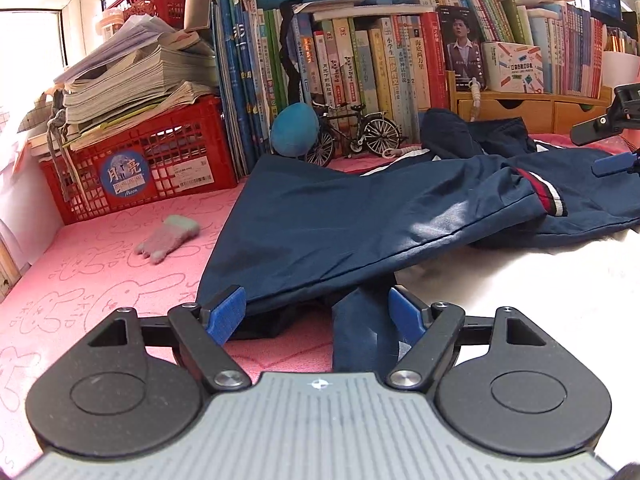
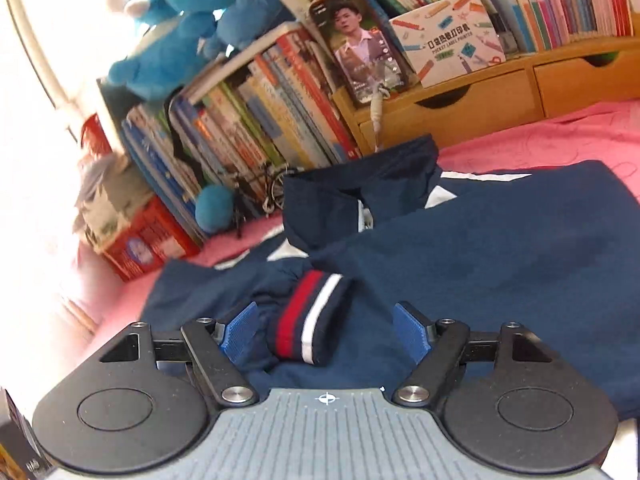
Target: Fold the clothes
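A navy jacket (image 1: 340, 216) lies spread on a pink sheet (image 1: 100, 280). Its sleeve, with a red-and-white striped cuff (image 1: 548, 196), is folded across the body. My left gripper (image 1: 316, 312) stands open at the jacket's near hem. The hem and a hanging fold lie between its blue pads (image 1: 226, 312) without being pinched. In the right wrist view the jacket (image 2: 500, 260) fills the middle, collar at the far side. My right gripper (image 2: 326, 332) is open over the striped cuff (image 2: 312, 312), which lies between its fingers. One right gripper finger (image 1: 612, 164) shows at the left view's right edge.
A red crate (image 1: 160, 160) under stacked papers stands at back left, beside rows of books. A model bicycle (image 1: 352, 132) and a blue plush ball (image 1: 294, 128) stand in front of the books. A grey glove (image 1: 168, 240) lies on the sheet. Wooden drawers (image 2: 520, 92) line the back right.
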A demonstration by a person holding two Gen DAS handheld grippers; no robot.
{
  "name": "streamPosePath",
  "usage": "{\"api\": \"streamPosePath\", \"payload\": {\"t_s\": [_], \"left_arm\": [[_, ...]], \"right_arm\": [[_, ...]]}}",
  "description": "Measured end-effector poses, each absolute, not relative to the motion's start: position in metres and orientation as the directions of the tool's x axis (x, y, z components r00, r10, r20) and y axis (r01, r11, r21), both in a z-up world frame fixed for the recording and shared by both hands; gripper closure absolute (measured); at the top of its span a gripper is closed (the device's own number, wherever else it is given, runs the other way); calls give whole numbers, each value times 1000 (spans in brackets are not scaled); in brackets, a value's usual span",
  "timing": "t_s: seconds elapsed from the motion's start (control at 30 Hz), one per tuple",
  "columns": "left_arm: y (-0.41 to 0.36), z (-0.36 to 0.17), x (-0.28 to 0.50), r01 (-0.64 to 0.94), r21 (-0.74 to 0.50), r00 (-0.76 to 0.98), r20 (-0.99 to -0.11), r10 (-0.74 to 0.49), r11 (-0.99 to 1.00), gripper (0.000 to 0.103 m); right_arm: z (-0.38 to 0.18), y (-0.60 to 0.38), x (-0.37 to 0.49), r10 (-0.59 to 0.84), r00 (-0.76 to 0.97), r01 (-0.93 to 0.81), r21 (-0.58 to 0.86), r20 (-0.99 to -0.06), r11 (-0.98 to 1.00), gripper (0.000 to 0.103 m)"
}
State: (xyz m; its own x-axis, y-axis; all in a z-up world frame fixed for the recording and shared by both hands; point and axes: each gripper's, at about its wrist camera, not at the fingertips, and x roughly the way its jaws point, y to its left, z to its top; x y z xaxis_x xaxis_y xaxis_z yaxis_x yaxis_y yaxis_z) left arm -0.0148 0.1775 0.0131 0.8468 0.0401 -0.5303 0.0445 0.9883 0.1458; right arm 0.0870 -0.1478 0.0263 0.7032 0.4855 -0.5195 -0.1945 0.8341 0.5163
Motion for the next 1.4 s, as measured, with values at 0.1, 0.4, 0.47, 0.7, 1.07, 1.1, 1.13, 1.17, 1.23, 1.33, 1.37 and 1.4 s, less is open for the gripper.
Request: {"api": "streamPosePath", "payload": {"t_s": [0.1,0.4,0.47,0.7,1.07,1.1,1.13,1.17,1.23,1.33,1.37,1.4], "left_arm": [[183,7,-2,20,119,796,-603,56,993,15],[200,2,2,-7,15,767,-641,15,1000,7],[199,3,3,-9,17,767,-642,18,1000,6],[198,2,5,-17,20,764,-644,26,1000,4],[182,15,-16,-34,144,840,-531,106,989,6],[179,17,-16,-22,154,842,-530,101,988,6],[176,19,-16,-10,161,843,-530,95,987,6],[173,21,-16,6,165,846,-526,82,986,6],[165,26,-15,48,178,858,-511,51,983,6],[149,25,-5,76,270,866,-496,71,960,5],[146,23,0,76,298,864,-495,86,951,5],[144,20,5,72,324,863,-495,105,943,5]], "right_arm": [[17,-125,105,475,682,-190,492,-556,849,27],[-6,-131,112,681,612,-220,741,-402,635,48],[-3,-134,113,695,614,-233,755,-375,613,49],[-7,-109,125,669,589,-220,706,-454,673,58],[40,-87,98,234,816,-161,180,-529,970,94],[49,-91,97,186,837,-143,122,-514,982,94],[55,-96,97,153,851,-126,89,-501,988,94],[61,-102,98,123,864,-108,59,-488,992,94],[71,-112,99,77,884,-79,14,-462,997,94],[78,-126,102,30,896,-47,-26,-443,999,94],[77,-130,104,20,896,-39,-33,-443,999,94],[75,-133,104,10,896,-32,-41,-443,999,94]]}}
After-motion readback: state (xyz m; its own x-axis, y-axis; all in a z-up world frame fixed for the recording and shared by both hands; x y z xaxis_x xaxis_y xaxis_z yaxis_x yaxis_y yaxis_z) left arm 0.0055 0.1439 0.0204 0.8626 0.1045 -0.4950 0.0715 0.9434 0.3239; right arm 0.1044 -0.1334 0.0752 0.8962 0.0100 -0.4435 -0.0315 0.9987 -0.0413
